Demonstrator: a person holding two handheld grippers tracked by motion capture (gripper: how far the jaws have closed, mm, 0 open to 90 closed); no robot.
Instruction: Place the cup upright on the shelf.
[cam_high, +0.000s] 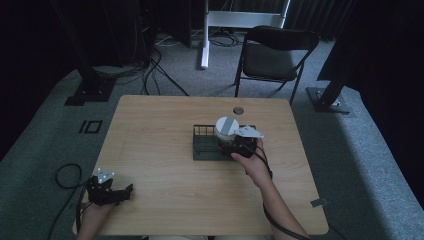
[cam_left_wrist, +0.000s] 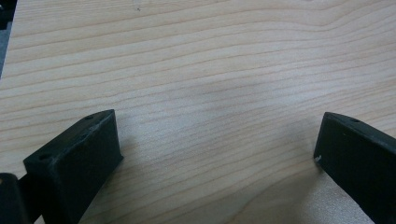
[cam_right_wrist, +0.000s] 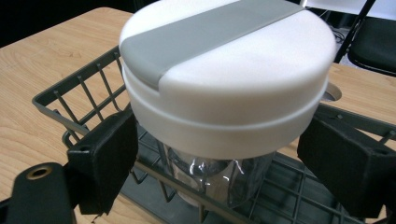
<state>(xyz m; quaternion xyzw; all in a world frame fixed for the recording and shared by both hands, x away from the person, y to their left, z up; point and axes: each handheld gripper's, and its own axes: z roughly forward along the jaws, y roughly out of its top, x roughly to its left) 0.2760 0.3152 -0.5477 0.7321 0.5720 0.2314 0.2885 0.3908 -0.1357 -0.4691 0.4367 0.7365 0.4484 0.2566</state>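
Black jaws of my right claw (cam_right_wrist: 219, 154) flank the clear jar (cam_right_wrist: 219, 179) under its white grey-striped lid (cam_right_wrist: 229, 74), spread, not visibly gripping. Jar stands inside the wire basket (cam_right_wrist: 79, 88). Risk: jaws snag wires, tipping it. Left claw (cam_left_wrist: 217, 154) released over bare table (cam_left_wrist: 205, 70).

The high view was dim, with corners lost to black. The table (cam_left_wrist: 210, 70) was evenly lit up close, soft shadows thrown beneath the jaws. The white lid (cam_right_wrist: 229, 70) was slightly blurred, and glare was caught on the clear jar (cam_right_wrist: 219, 175).
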